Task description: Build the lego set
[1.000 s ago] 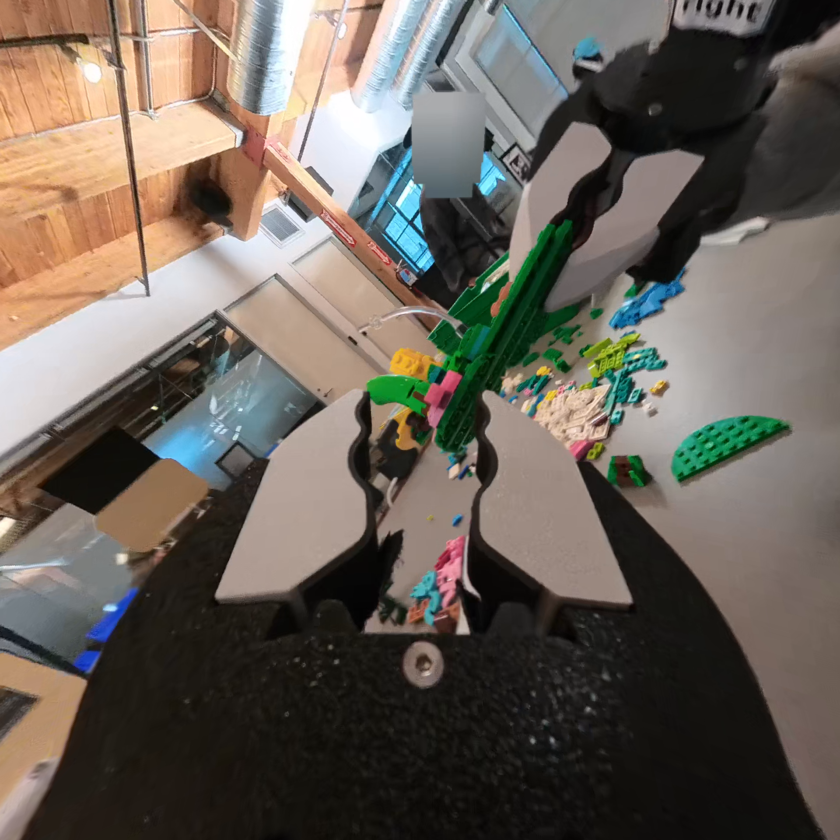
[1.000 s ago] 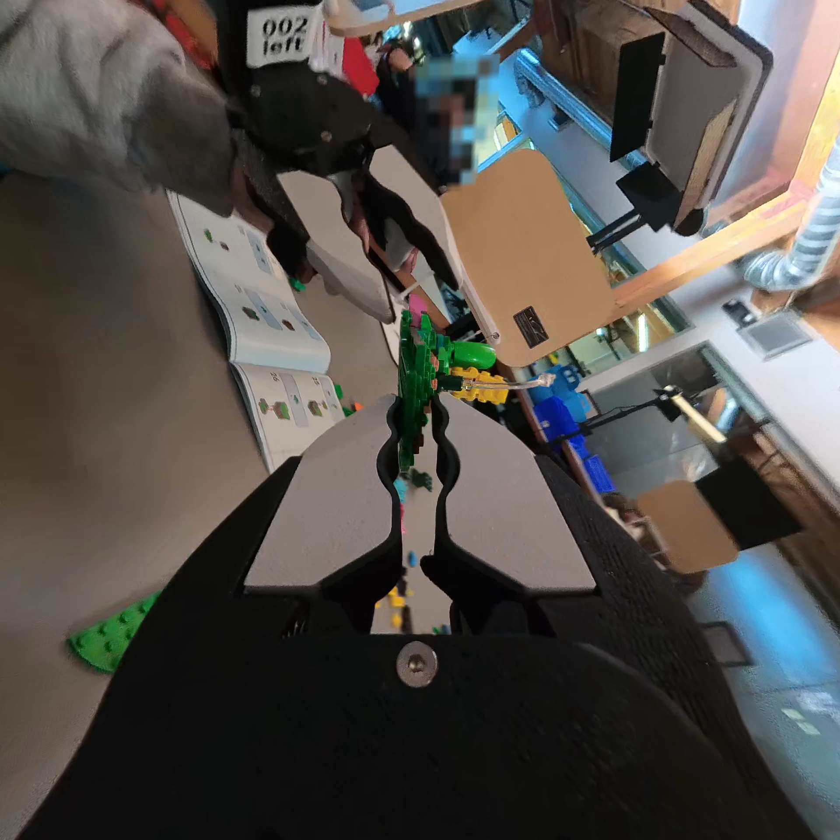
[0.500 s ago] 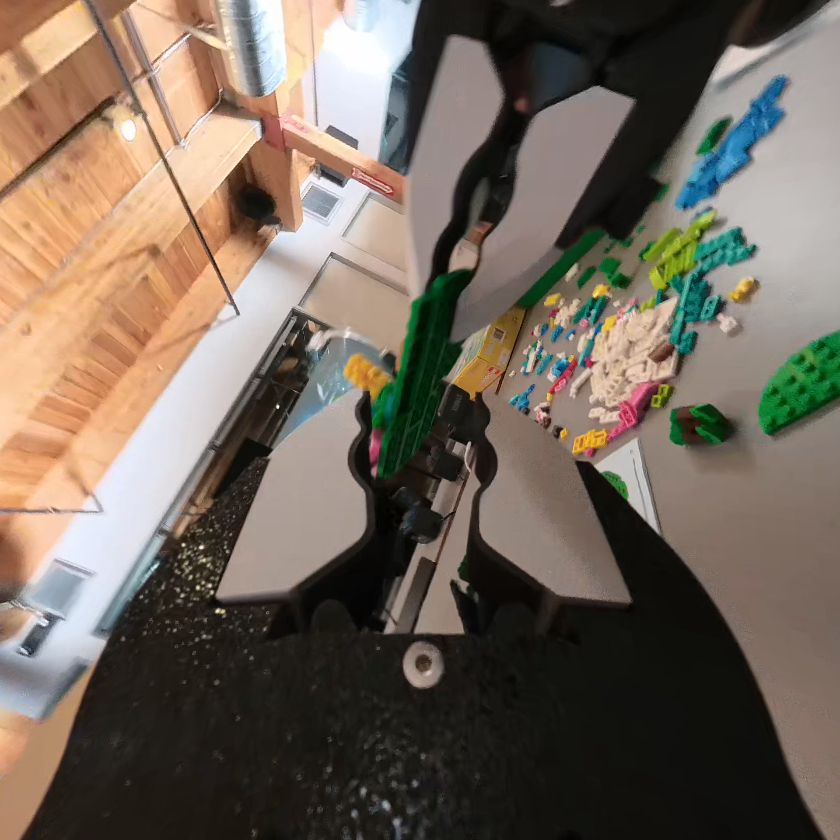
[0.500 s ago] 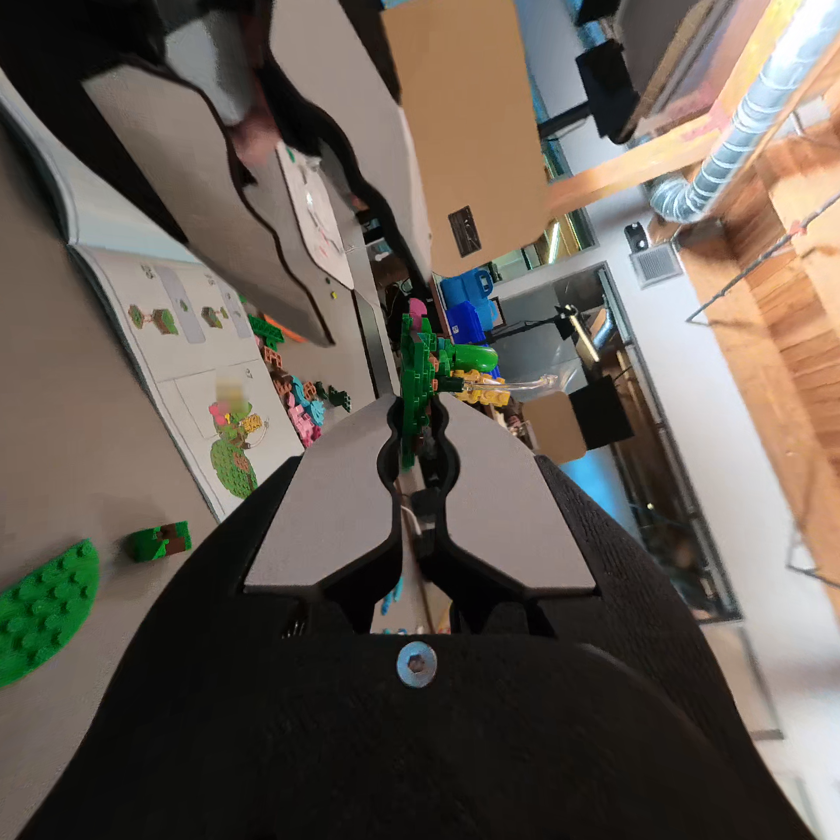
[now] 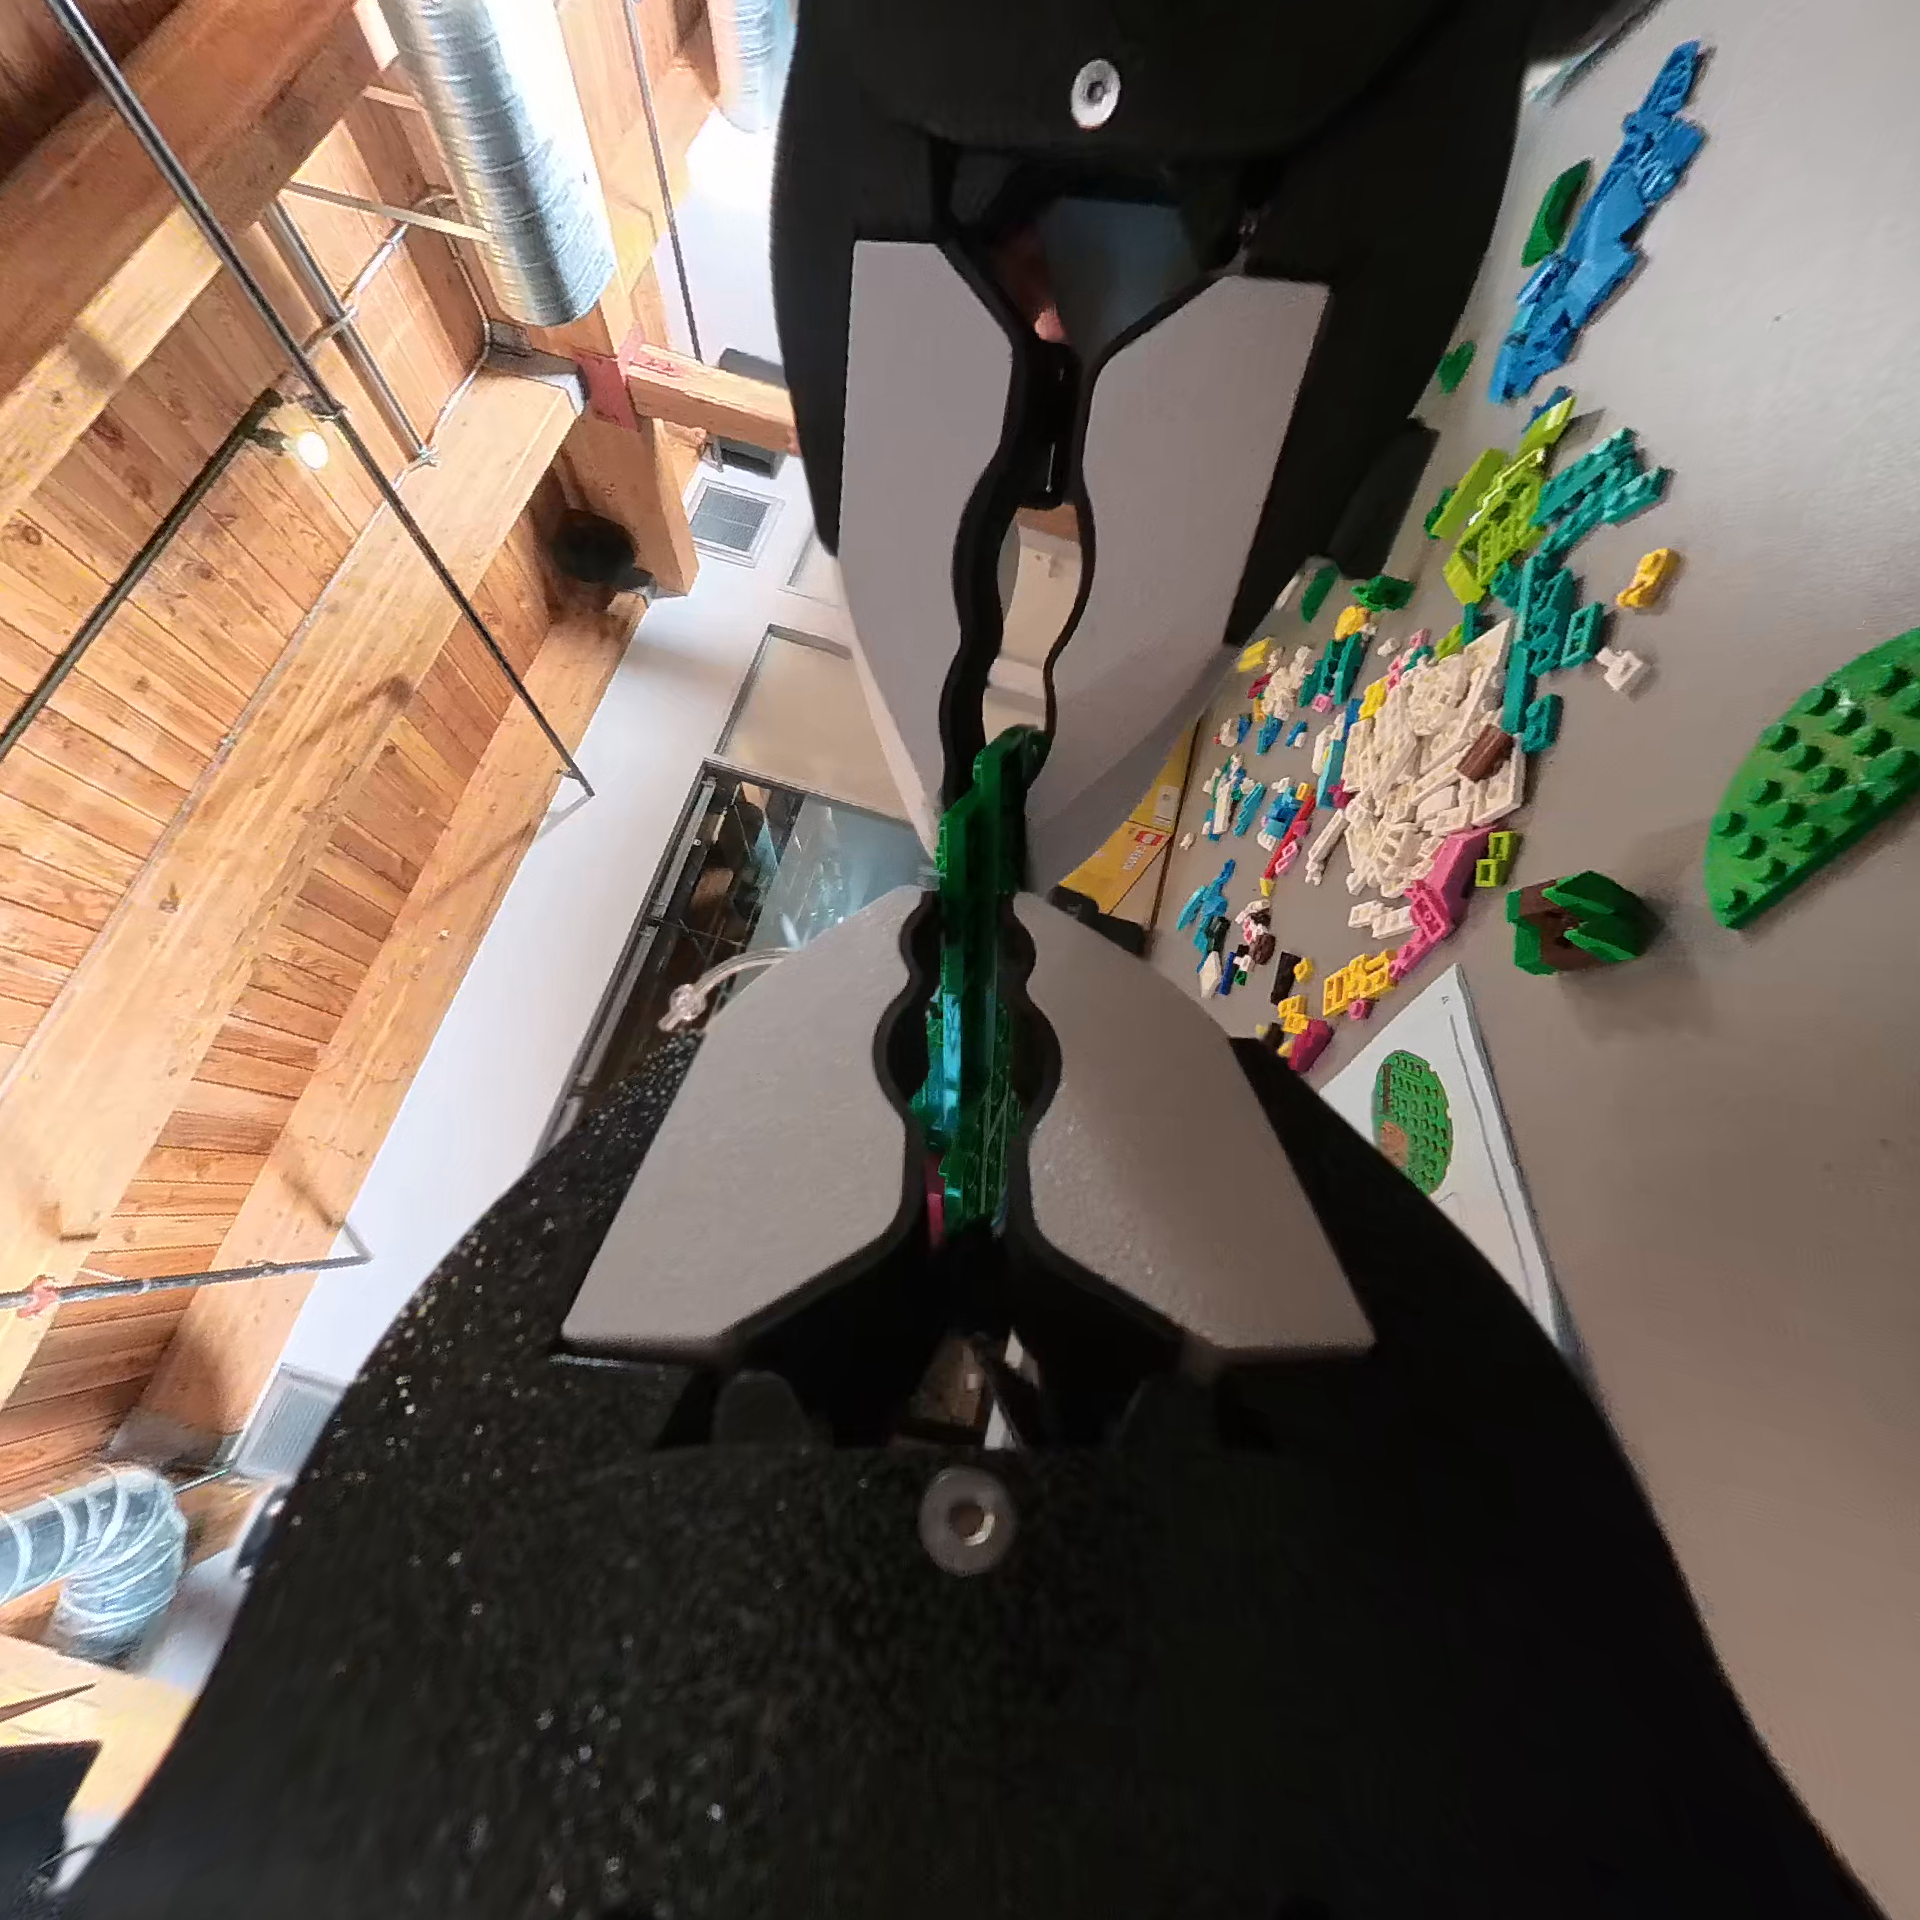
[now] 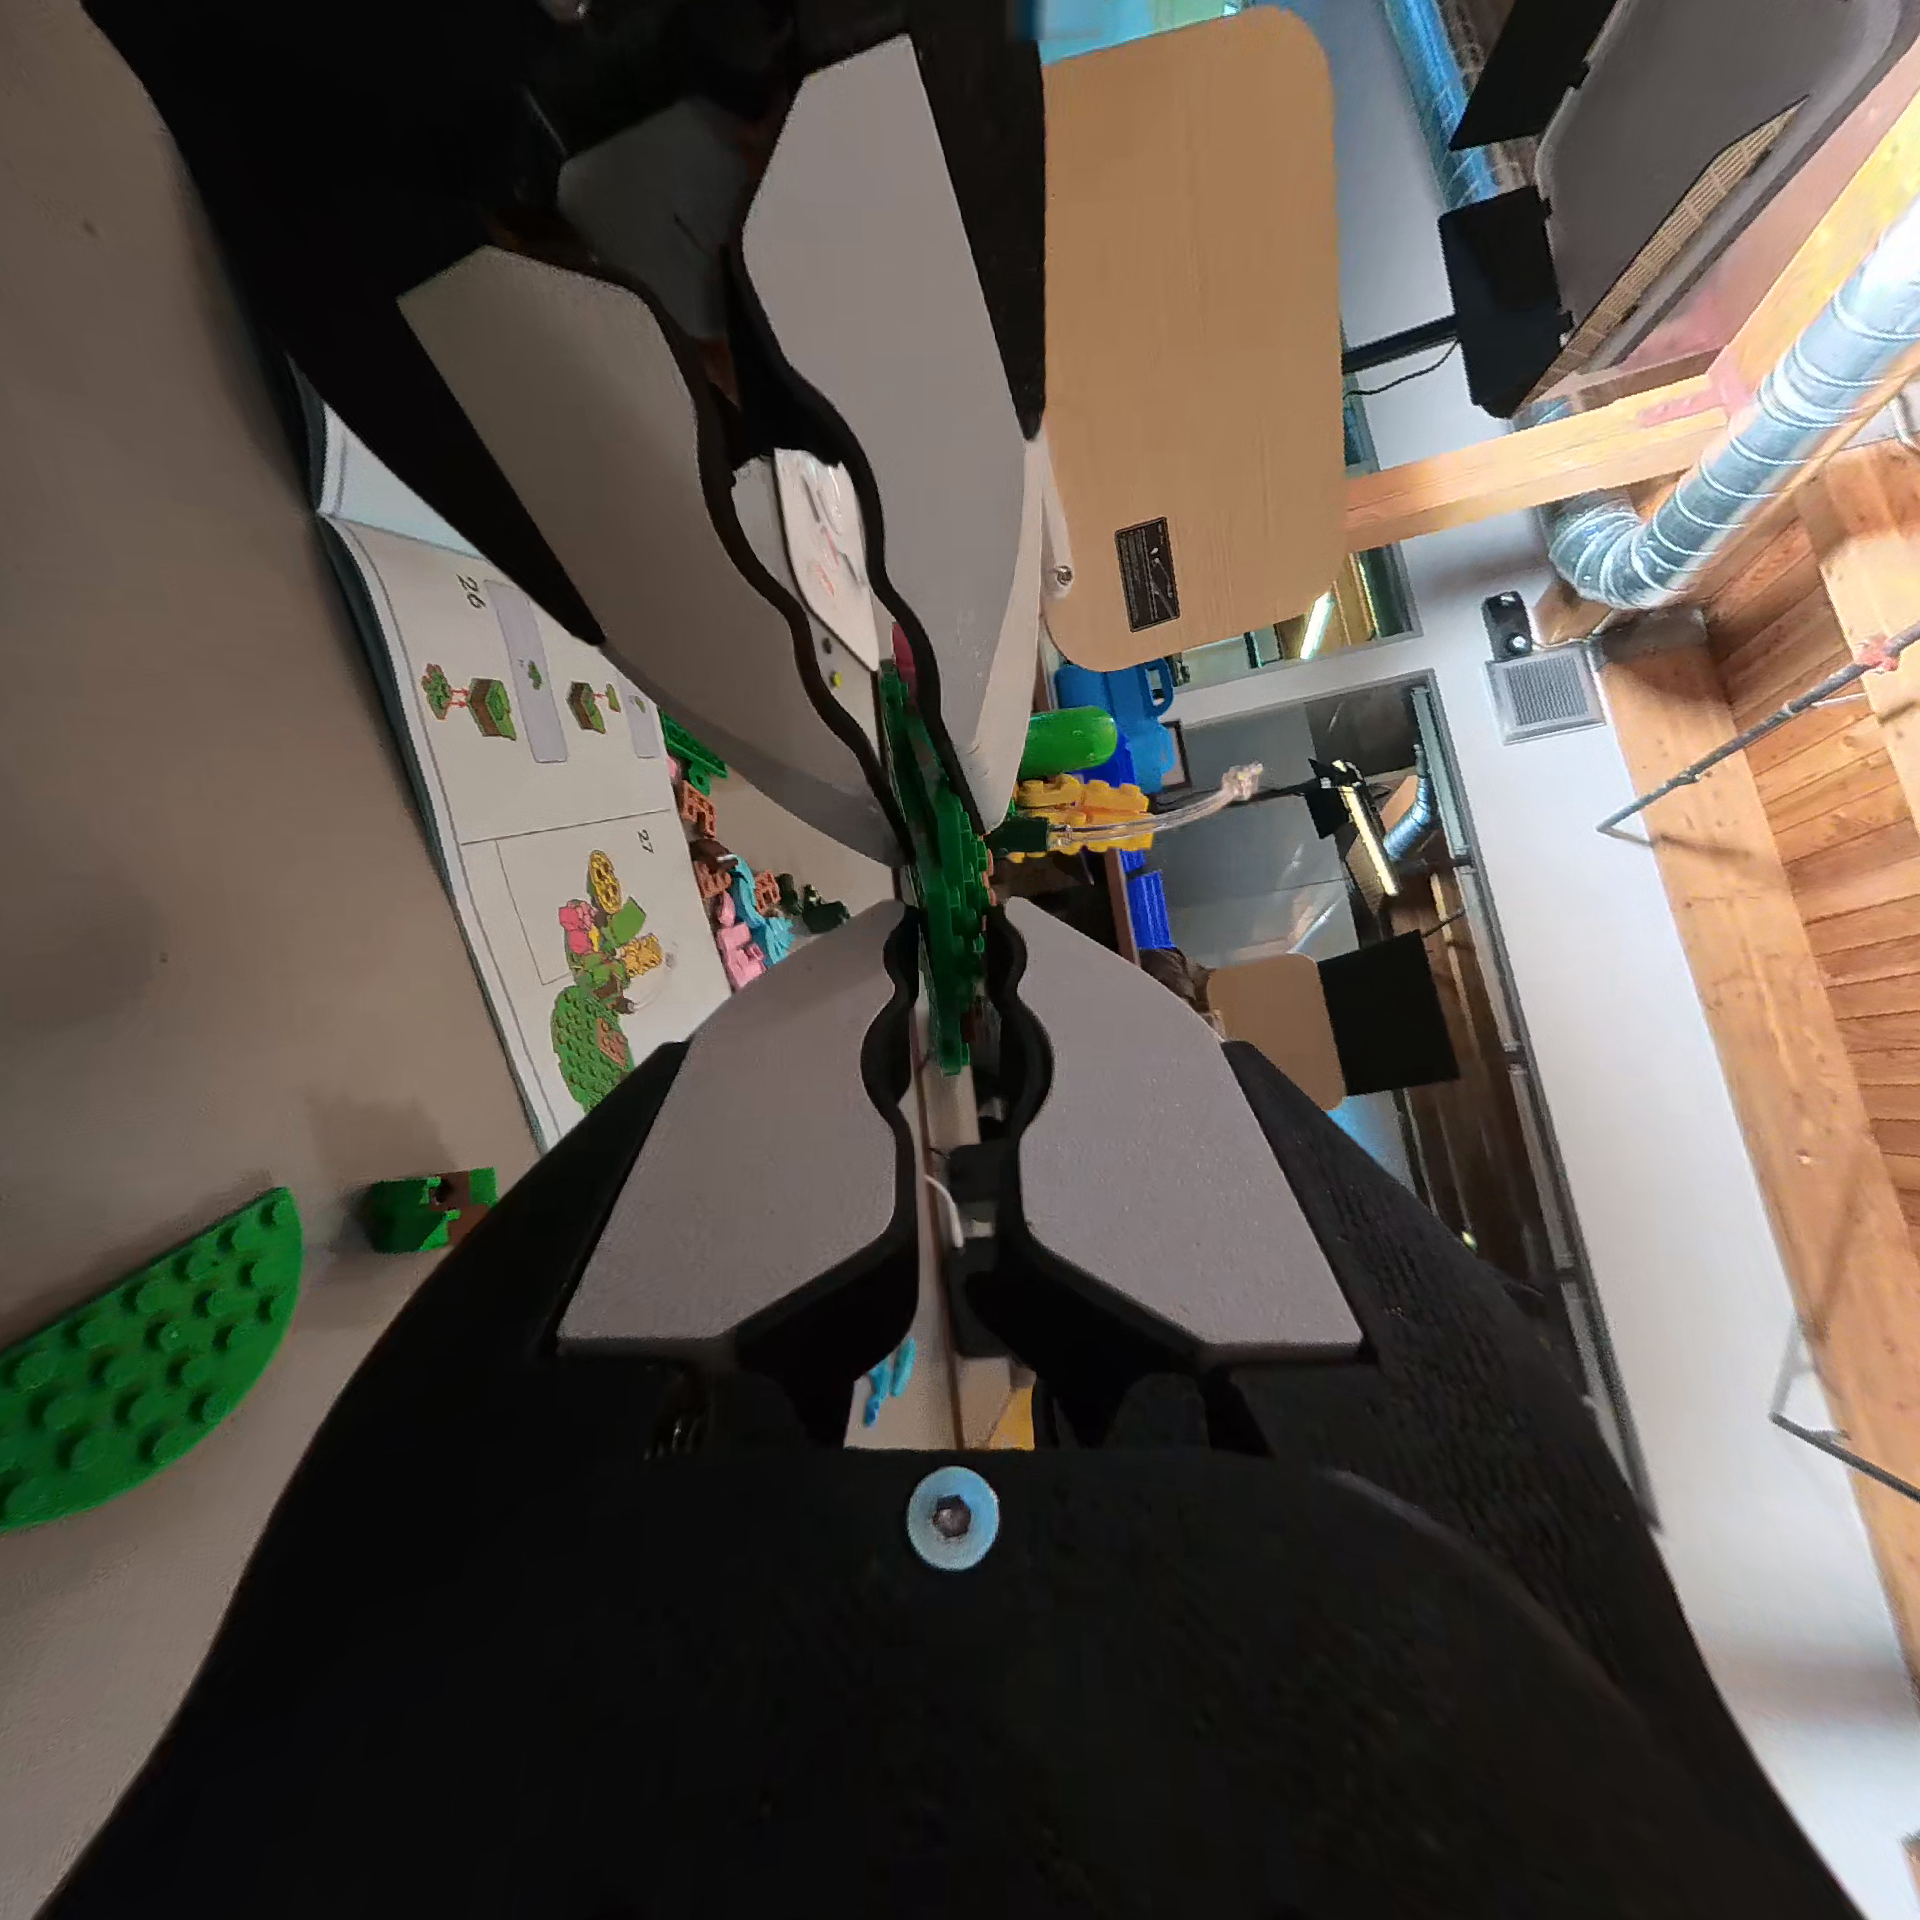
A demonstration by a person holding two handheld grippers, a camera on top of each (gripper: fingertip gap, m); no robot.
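Left gripper: black, coarse-grained speckled body, broad and rounded toward the camera; one silver socket-head screw on the centre line; two flat grey fingers with angular outer facets; black wavy pads lining the inner edges.
Right gripper: matching black textured body; centre screw seated in a pale blue washer; two grey fingers of the same faceted shape; black scalloped inner pads.

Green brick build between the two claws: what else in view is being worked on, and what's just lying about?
In hand:
- green brick build, clamped edge-on by both claws
- left claw
- right claw

Lying about:
- half-round green plate
- small green-and-brown block
- pile of loose bricks
- open instruction booklet
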